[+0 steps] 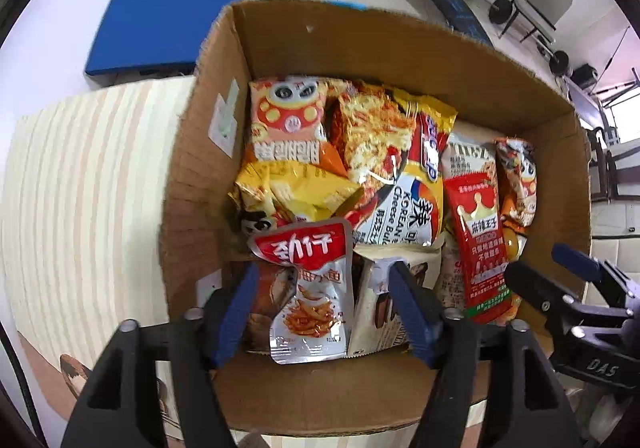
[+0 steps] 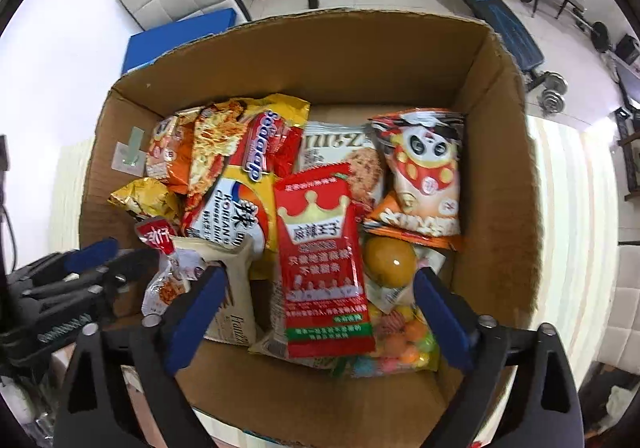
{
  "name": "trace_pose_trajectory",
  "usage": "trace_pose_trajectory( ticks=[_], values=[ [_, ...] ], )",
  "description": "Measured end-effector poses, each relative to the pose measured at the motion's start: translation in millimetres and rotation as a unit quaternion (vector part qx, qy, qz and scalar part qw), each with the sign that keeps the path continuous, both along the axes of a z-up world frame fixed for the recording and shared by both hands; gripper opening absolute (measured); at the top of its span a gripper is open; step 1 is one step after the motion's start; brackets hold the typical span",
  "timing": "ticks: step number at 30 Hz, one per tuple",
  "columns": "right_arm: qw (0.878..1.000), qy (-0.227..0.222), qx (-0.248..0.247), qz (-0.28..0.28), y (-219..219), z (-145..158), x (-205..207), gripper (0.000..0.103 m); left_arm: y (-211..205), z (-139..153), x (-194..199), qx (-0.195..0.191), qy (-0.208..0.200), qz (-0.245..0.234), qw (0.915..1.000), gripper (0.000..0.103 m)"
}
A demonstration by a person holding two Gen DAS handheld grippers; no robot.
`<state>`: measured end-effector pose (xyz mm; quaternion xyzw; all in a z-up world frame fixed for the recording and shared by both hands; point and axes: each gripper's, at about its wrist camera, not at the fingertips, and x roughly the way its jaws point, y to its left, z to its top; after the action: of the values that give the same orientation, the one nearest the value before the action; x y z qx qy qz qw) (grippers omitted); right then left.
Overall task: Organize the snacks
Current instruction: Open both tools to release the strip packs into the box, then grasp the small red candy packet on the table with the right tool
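Note:
An open cardboard box (image 1: pixel 360 44) (image 2: pixel 320 60) holds several snack packets. My left gripper (image 1: pixel 322 268) points down into its near left corner and stands open. A silver and red fish-snack packet (image 1: pixel 308 288) lies between its blue fingers, clear of both pads. My right gripper (image 2: pixel 320 273) hangs open over the near right part of the box, with a long red crown packet (image 2: pixel 324 260) lying loose between its fingers. Beside that packet are a round yellow sweet (image 2: pixel 390 258) and a bag of coloured candies (image 2: pixel 400 344). Each gripper shows in the other's view: right gripper (image 1: pixel 560 280), left gripper (image 2: pixel 92 260).
The box sits on a striped cream tabletop (image 1: pixel 80 188). Further in lie a yellow Korean cheese noodle pack (image 1: pixel 400 188), panda snack bags (image 2: pixel 424 164) and a cookie pack (image 2: pixel 340 152). Behind are a blue cushion (image 1: pixel 160 28), a white chair and gym equipment.

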<state>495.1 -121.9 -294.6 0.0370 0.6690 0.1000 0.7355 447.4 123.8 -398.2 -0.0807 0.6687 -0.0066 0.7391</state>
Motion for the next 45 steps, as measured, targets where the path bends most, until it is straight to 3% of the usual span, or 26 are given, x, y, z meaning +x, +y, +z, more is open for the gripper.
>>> trace_pose_trajectory(
  ticks=[2,4,14,18,22,27,31,36,39,41,43,45],
  values=[
    [1.0,-0.002,-0.002,0.003,0.4,1.6,-3.5,0.098,1.7,7.1,-2.0,-0.005,-0.012,0.0,0.9999,0.075],
    [1.0,-0.003,-0.002,0.006,-1.3,5.9,-10.4,0.098,1.5,13.6,-4.7,-0.008,-0.019,-0.002,0.9998,0.089],
    [0.998,-0.055,0.019,0.003,-10.0,64.6,-58.7,0.098,-10.6,67.8,-40.7,0.013,-0.077,-0.002,0.997,0.09],
    [0.996,-0.077,0.031,-0.007,-34.4,98.7,-89.0,0.098,-25.8,94.1,-71.5,0.026,-0.113,-0.002,0.9932,0.09],
    [0.996,-0.07,0.031,-0.035,-70.8,108.4,-129.0,0.098,-41.9,105.5,-105.2,0.021,-0.124,-0.009,0.992,0.09],
    [0.997,-0.013,-0.001,-0.077,-120.5,74.3,-180.7,0.098,-71.7,90.6,-147.9,0.011,-0.106,-0.017,0.9941,0.09],
    [0.992,0.049,-0.032,-0.111,-155.6,20.3,-214.9,0.098,-102.1,48.7,-170.3,-0.015,-0.052,-0.037,0.9979,0.09],
    [0.985,0.099,-0.043,-0.136,-179.3,-40.5,-237.0,0.096,-135.9,1.5,-182.9,-0.007,-0.004,-0.064,0.9979,0.09],
    [0.982,0.113,-0.05,-0.141,-181.2,-64.3,-239.8,0.085,-149.0,-10.3,-184.0,-0.001,0.005,-0.075,0.9971,0.09],
    [0.98,0.125,-0.046,-0.146,-182.0,-76.4,-241.3,0.066,-156.2,-15.7,-184.8,0.006,0.007,-0.084,0.9964,0.09],
    [0.979,0.13,-0.052,-0.147,-181.5,-85.9,-243.1,0.04,-157.0,-22.0,-188.0,0.012,0.007,-0.089,0.996,0.09],
    [0.98,0.122,-0.054,-0.15,-182.5,-87.2,-245.3,0.037,-157.8,-21.6,-189.1,0.018,0.004,-0.092,0.9956,0.09]
  ],
)
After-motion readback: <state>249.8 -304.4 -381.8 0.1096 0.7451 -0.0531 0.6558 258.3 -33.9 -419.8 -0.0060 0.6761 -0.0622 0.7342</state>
